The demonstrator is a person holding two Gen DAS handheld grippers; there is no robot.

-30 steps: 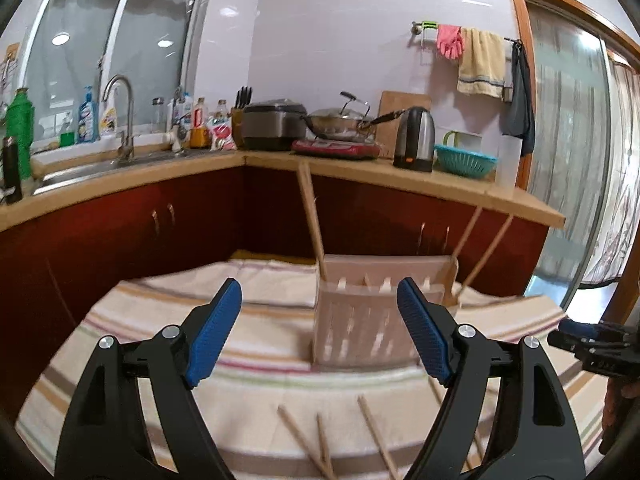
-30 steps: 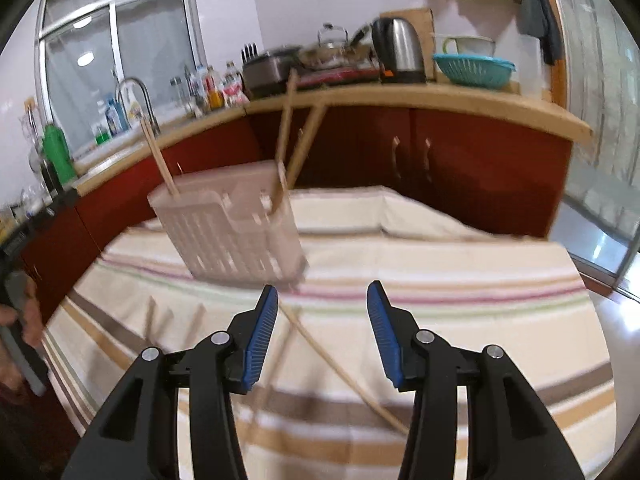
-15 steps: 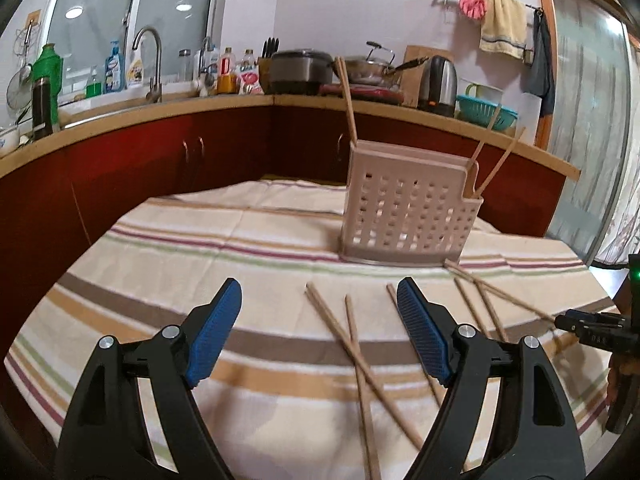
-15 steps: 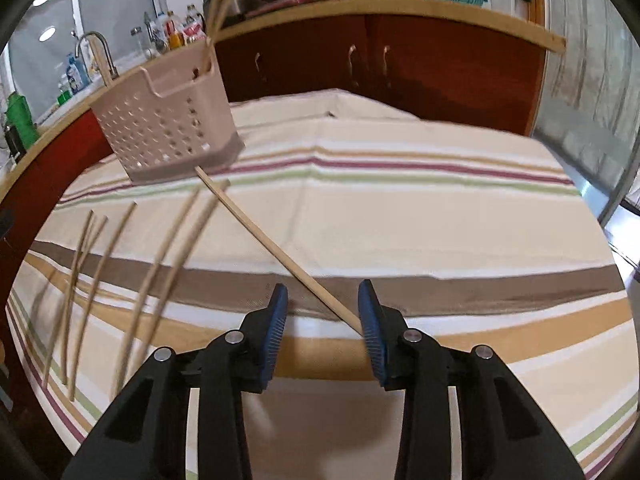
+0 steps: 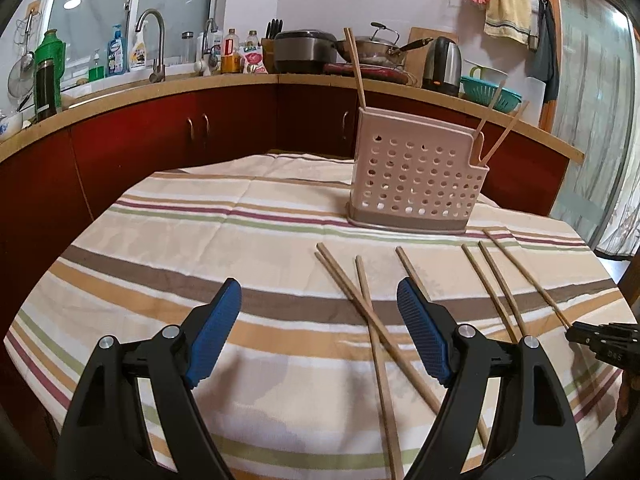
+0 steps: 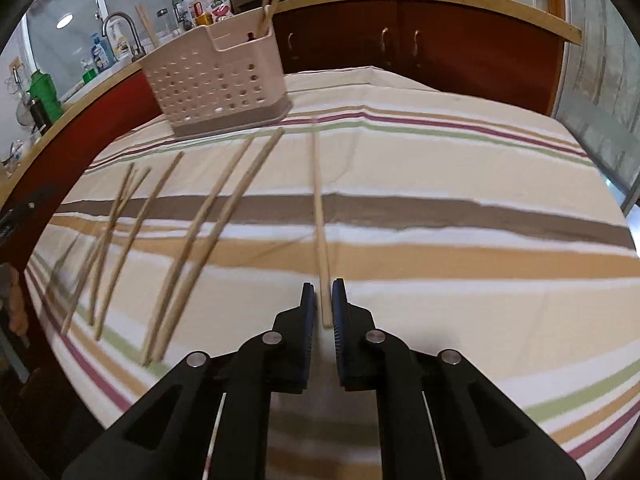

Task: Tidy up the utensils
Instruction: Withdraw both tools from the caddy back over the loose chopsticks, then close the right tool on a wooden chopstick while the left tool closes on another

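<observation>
**Site check: striped table, kitchen corner**

Surface: I'm working over a table w/ a striped cloth [image 5: 168, 240], bands of brown, tan, green, maroon on cream. Cloth is lying mostly flat, w/ a few creases toward the far side.

Task items: a pink perforated utensil caddy [image 5: 416, 178] is standing upright at the far side of the table. Chopsticks are already standing in it: one at its left end, two leaning out of the lower right compartment. Loose chopsticks [image 5: 372, 320] are lying scattered on the cloth in front of the caddy; two are crossing each other.

My left tongs [image 5: 318, 332]: jaws are standing wide apart, holding nothing, hovering above the cloth. Nearest crossed sticks are lying partly between the blue pads; can't tell any contact.

My right tongs [image 6: 323, 312]: jaws are closing, nearly together, w/ the near end of one chopstick [image 6: 320, 216] between the pads. Stick is running straight away from the tongs toward the caddy. Other sticks are lying off to the left in the right wrist view, blurred.

Room: red-brown cabinets [image 5: 224, 132] w/ a wood-edged counter are wrapping the corner behind the table. On the counter: faucet [image 5: 154, 48], bottles, rice cooker [image 5: 304, 50], wok, kettle [image 5: 442, 64], teal colander [image 5: 490, 98]. Towels and a pink glove are hanging on a wall rail. Window is sitting behind the sink; glass door at right.
</observation>
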